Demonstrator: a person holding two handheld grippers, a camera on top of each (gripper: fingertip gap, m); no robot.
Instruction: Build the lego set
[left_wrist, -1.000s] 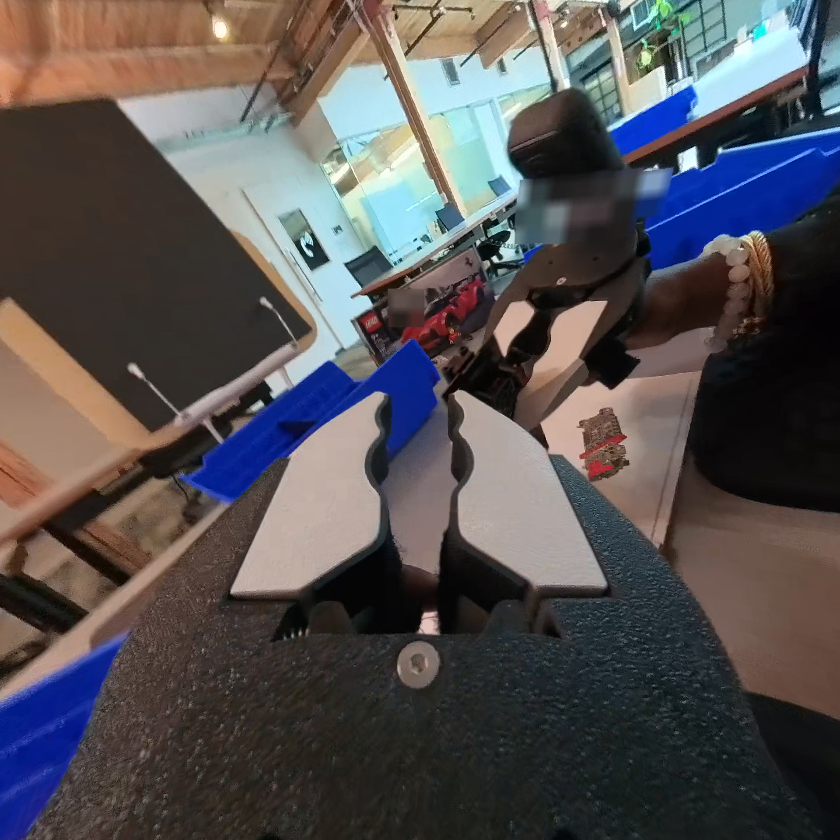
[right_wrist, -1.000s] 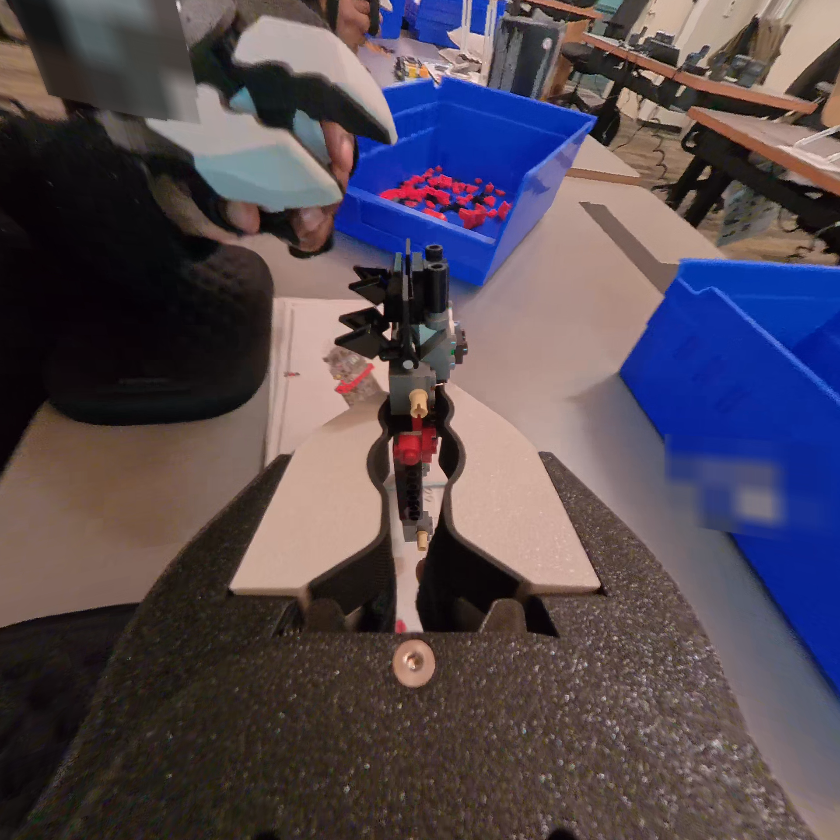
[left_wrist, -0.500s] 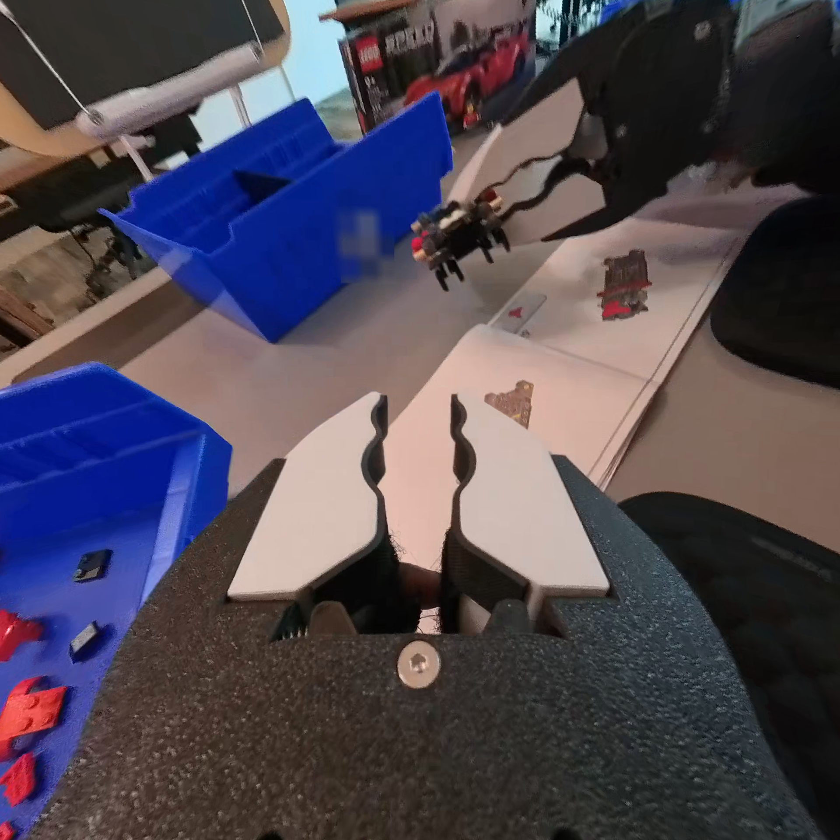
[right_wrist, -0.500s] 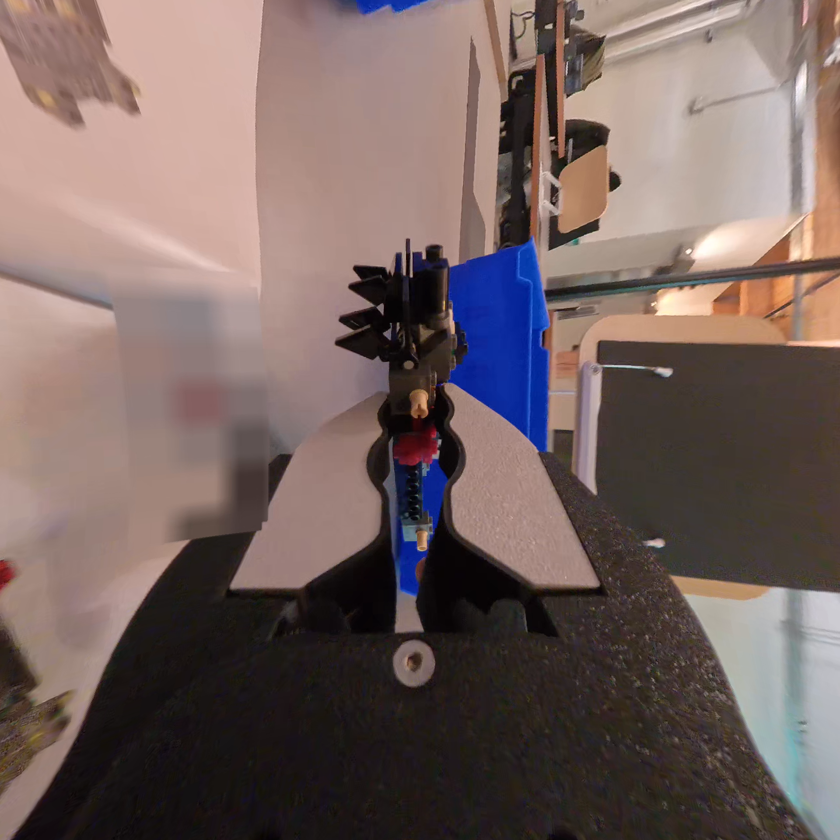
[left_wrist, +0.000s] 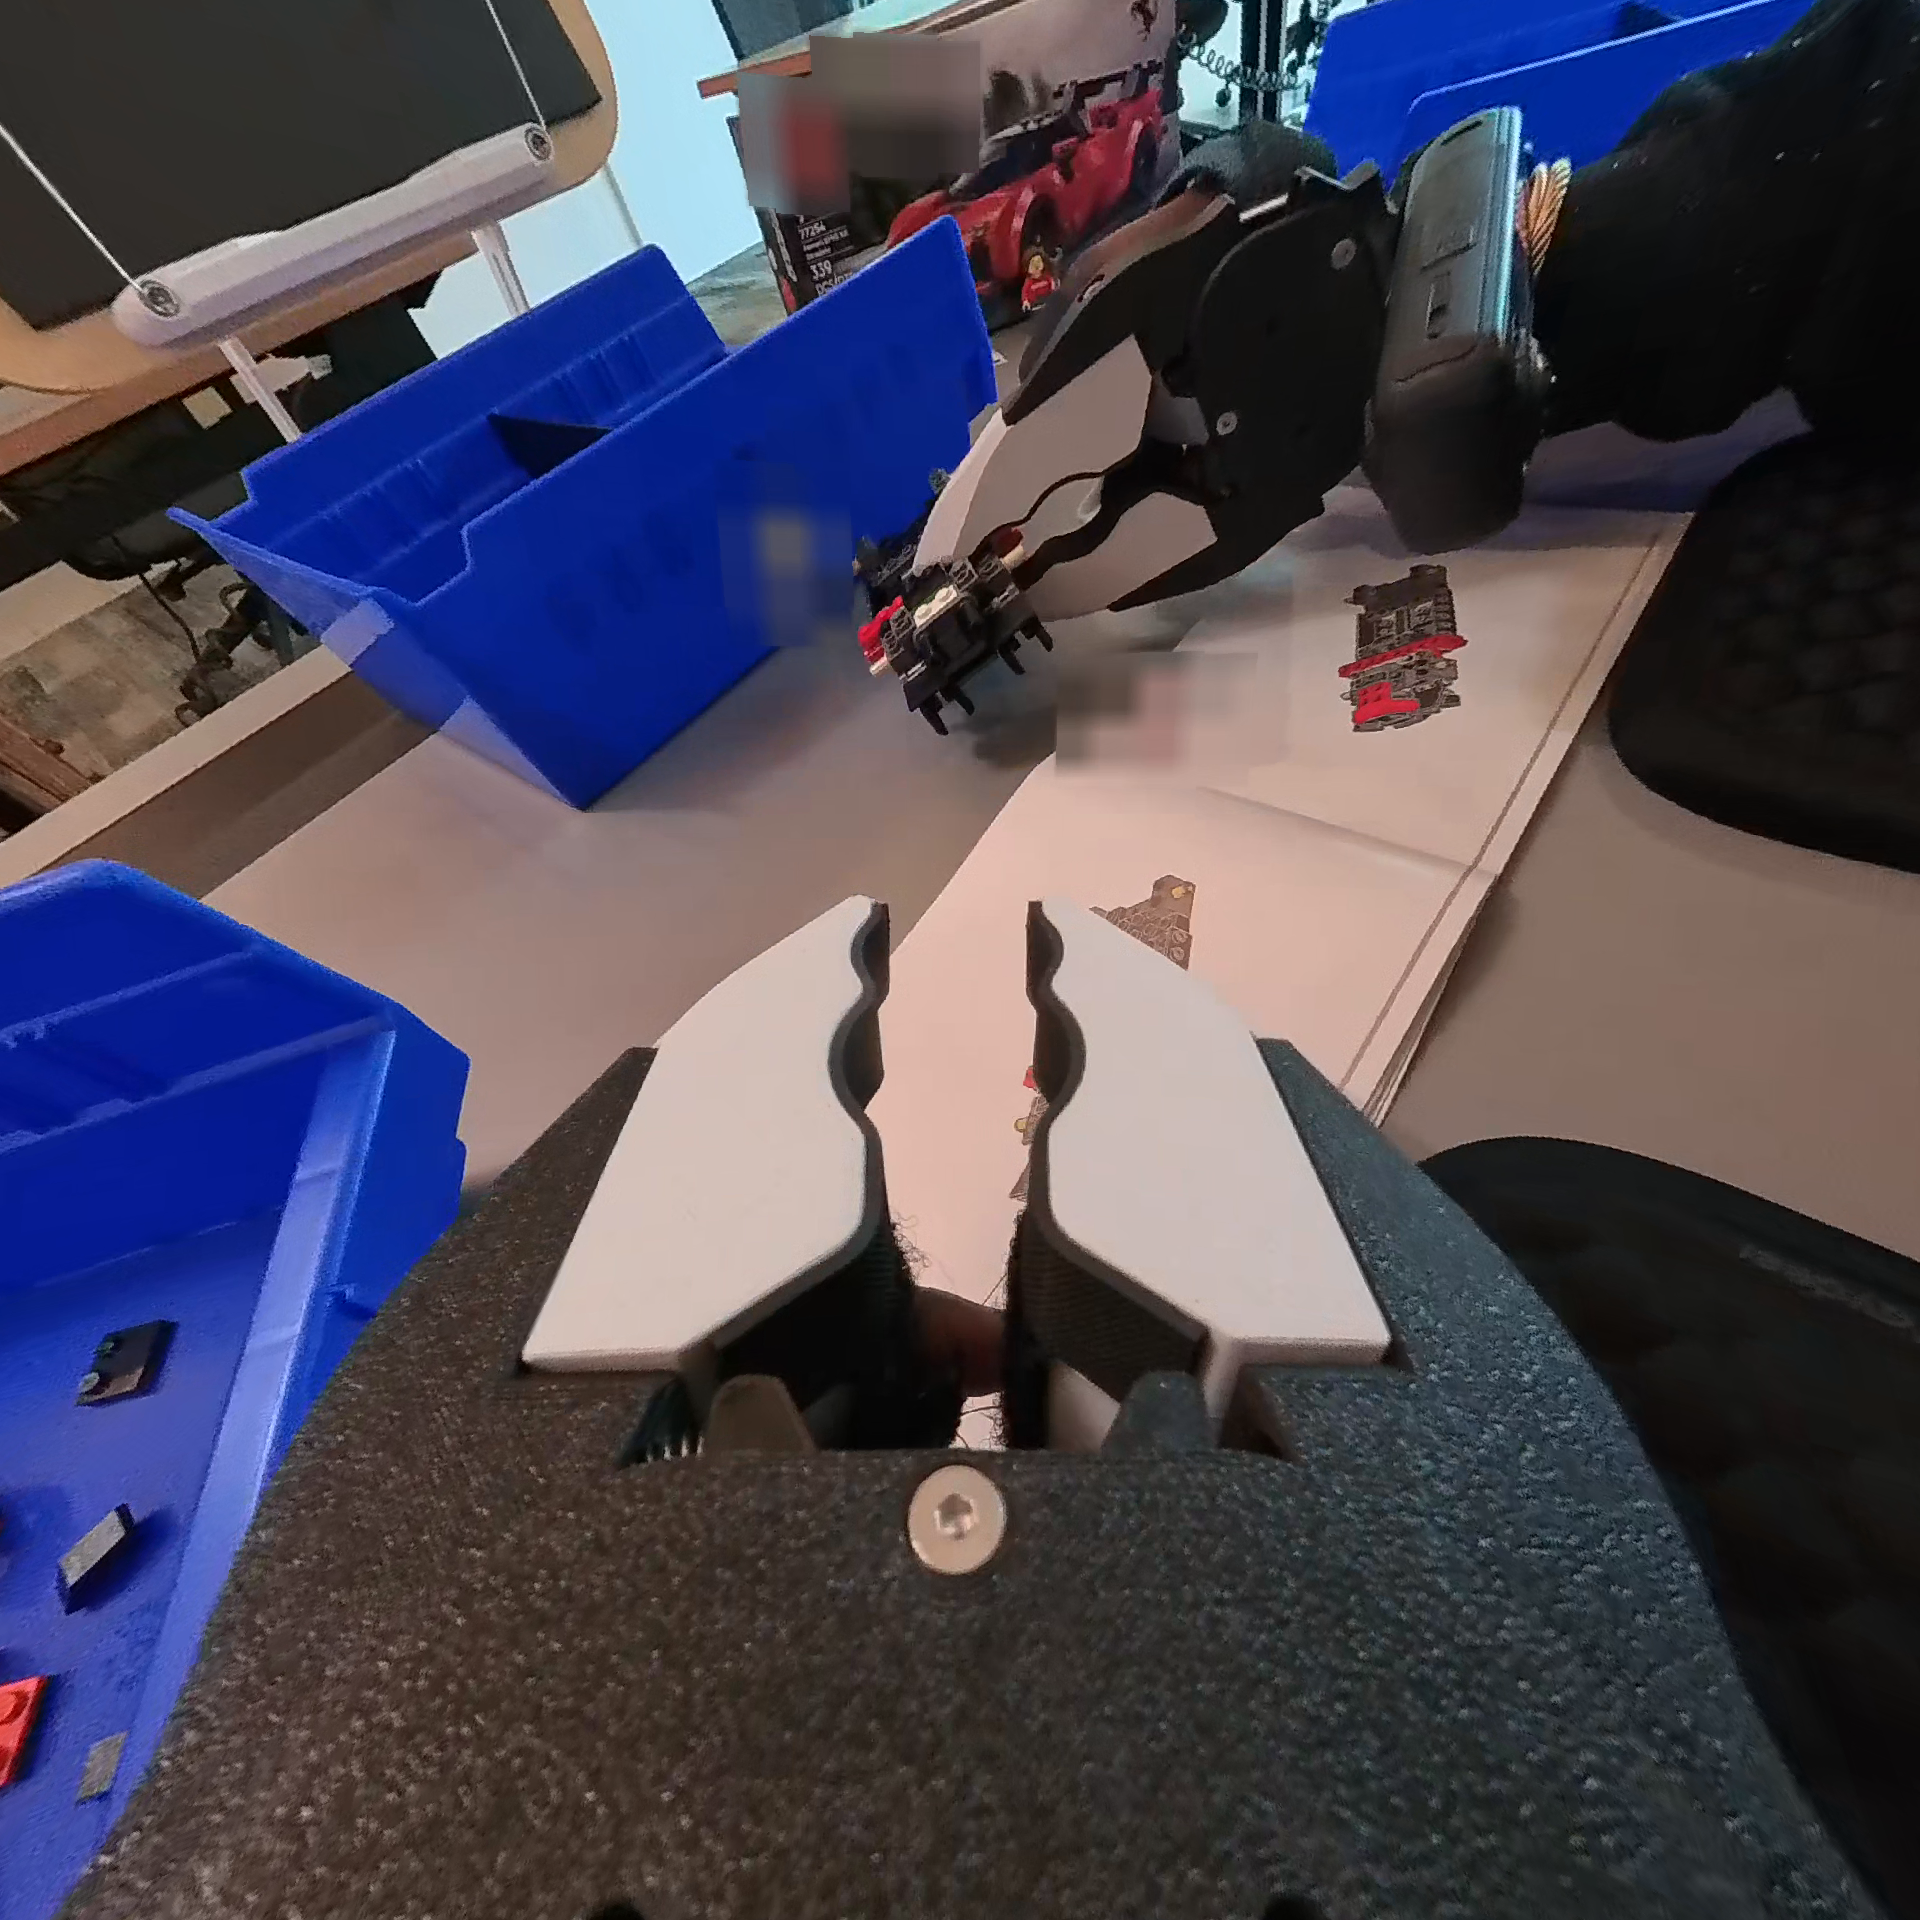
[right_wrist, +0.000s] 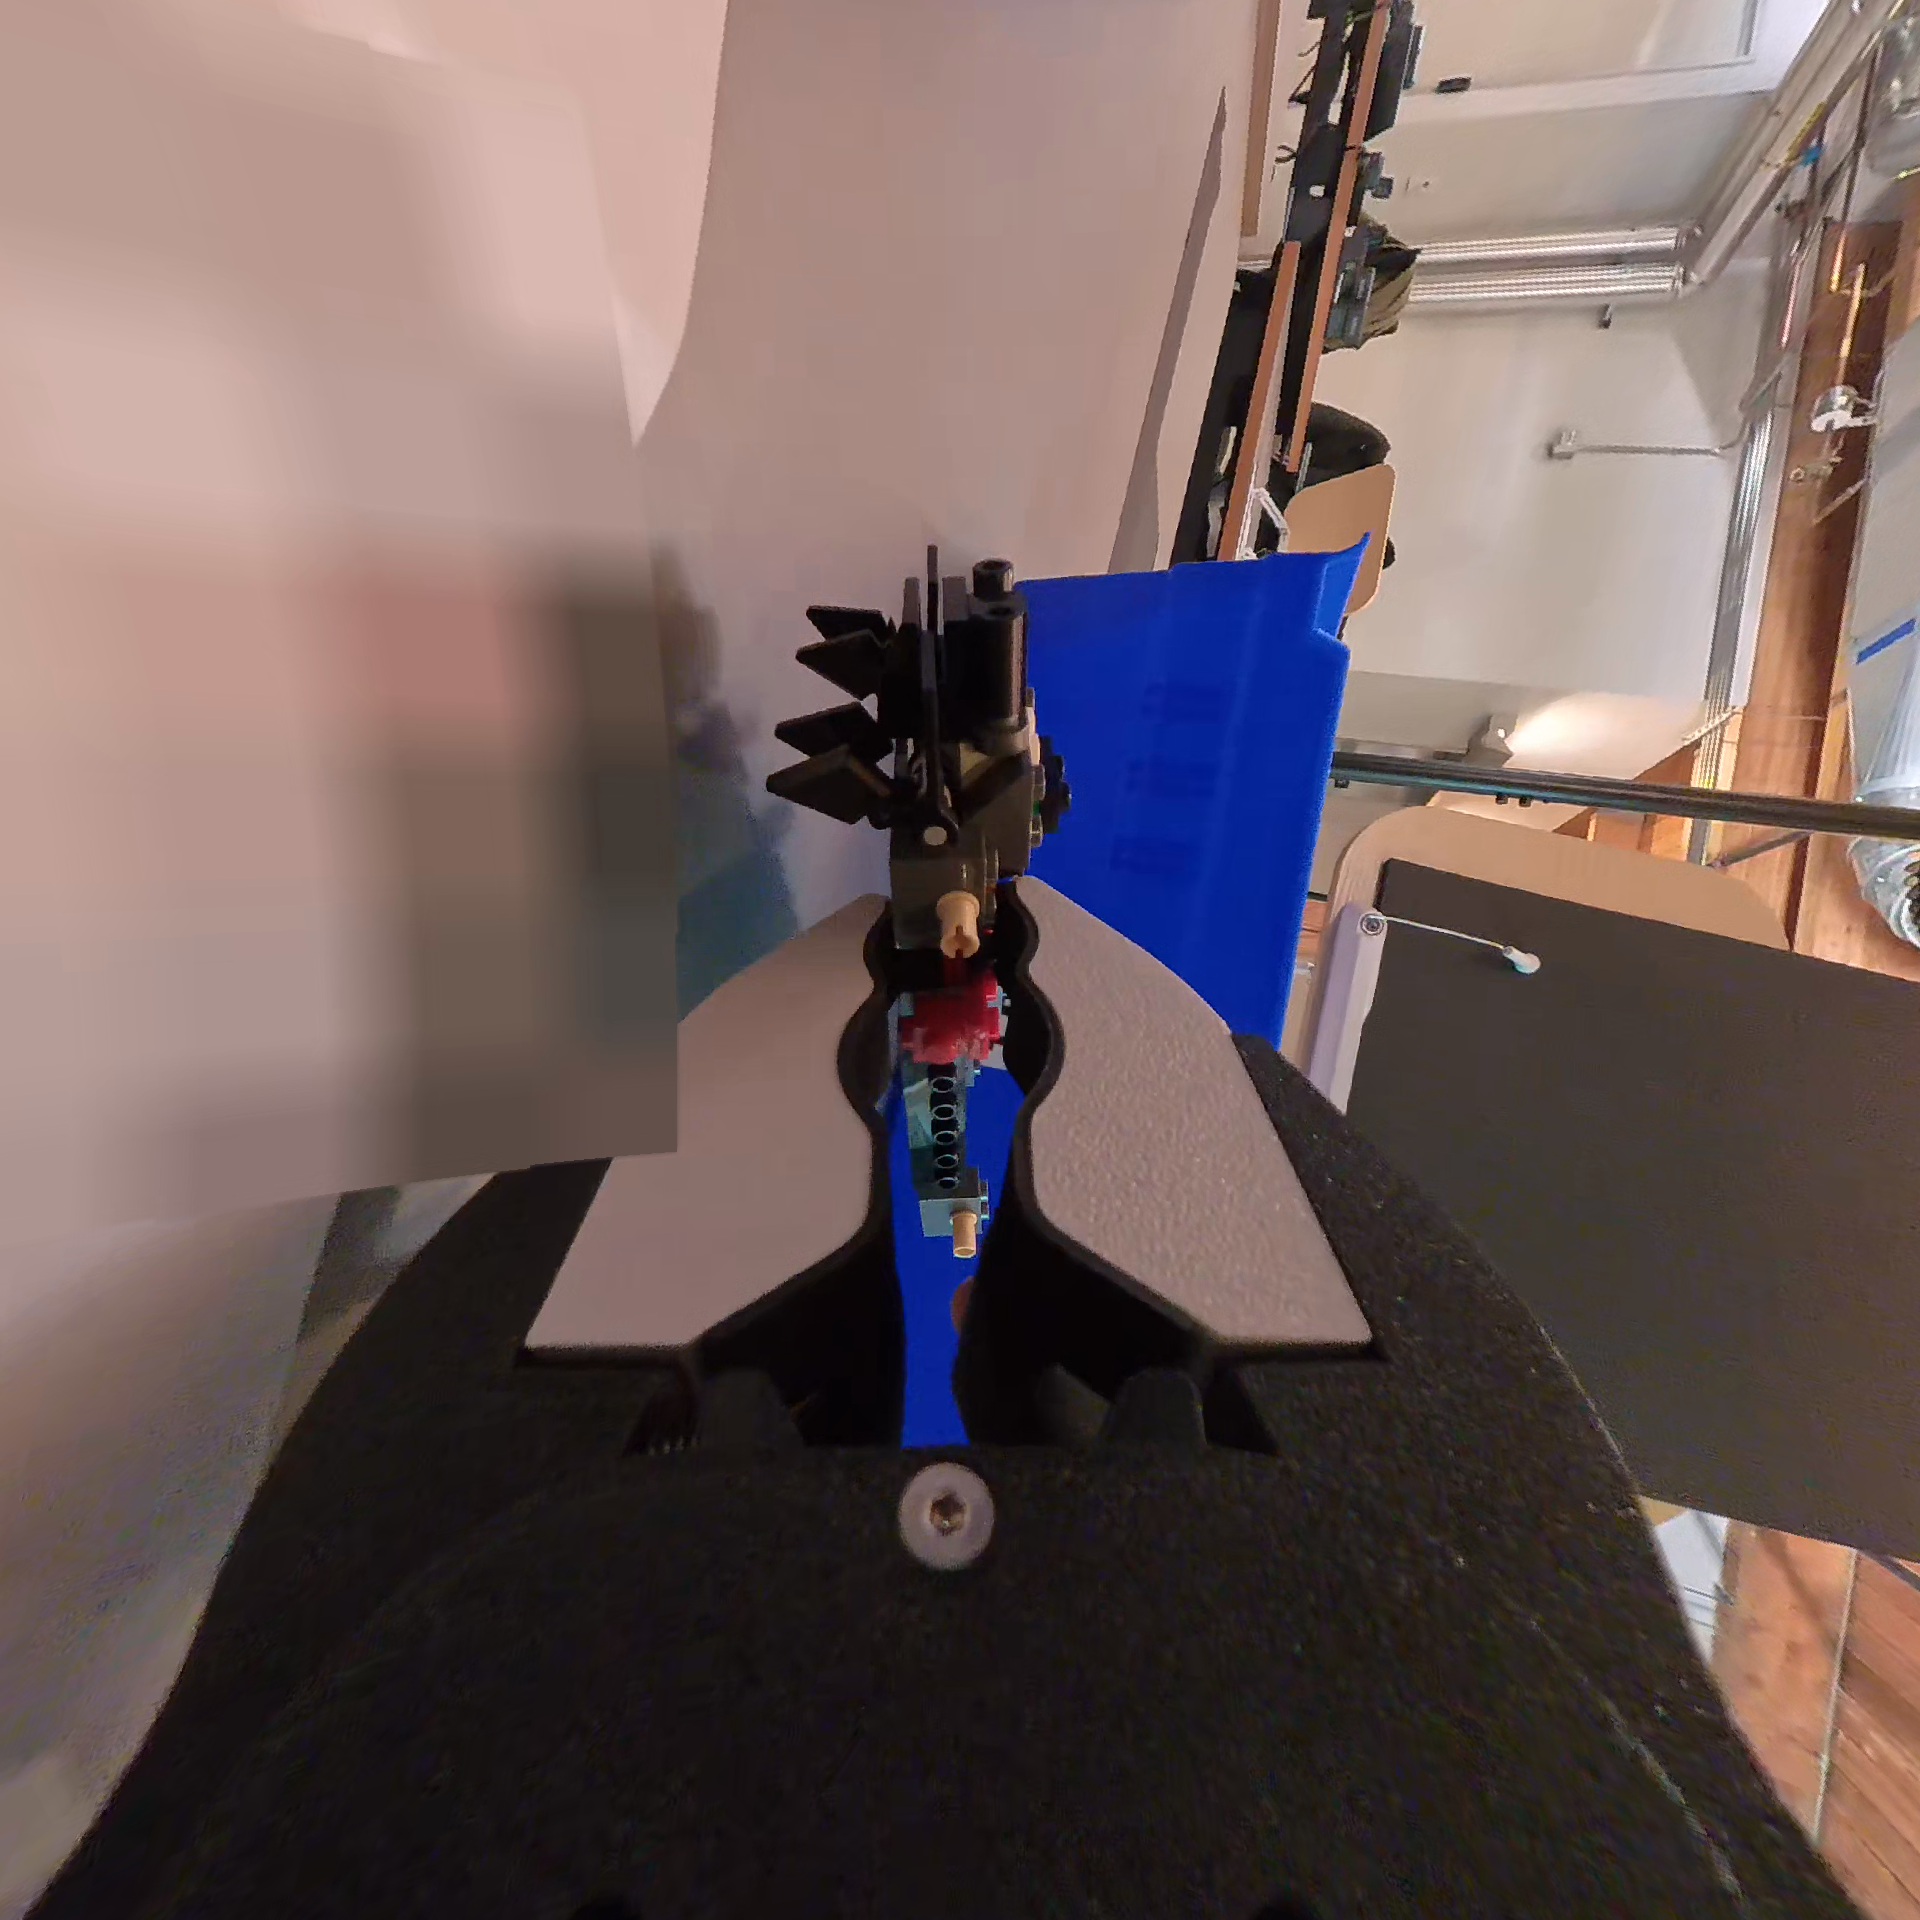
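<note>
An open-plan office or workshop: long desks (left_wrist: 312, 343), blue parts bins (left_wrist: 582, 540), exposed ducts (right_wrist: 1558, 260) and timber ceiling (right_wrist: 1839, 520).

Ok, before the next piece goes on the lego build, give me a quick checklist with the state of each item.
1. Right hand-held gripper shut on the build: ok.
2. Left hand-held gripper open and holding nothing: ok.
3. Loose pieces within reach in the near bin: ok.
4. Instruction booklet open on the table: ok.
5. Build clear of the far bin: ok in the left wrist view, a gap shows.
6. Which piece comes next: cannot tell.
</note>
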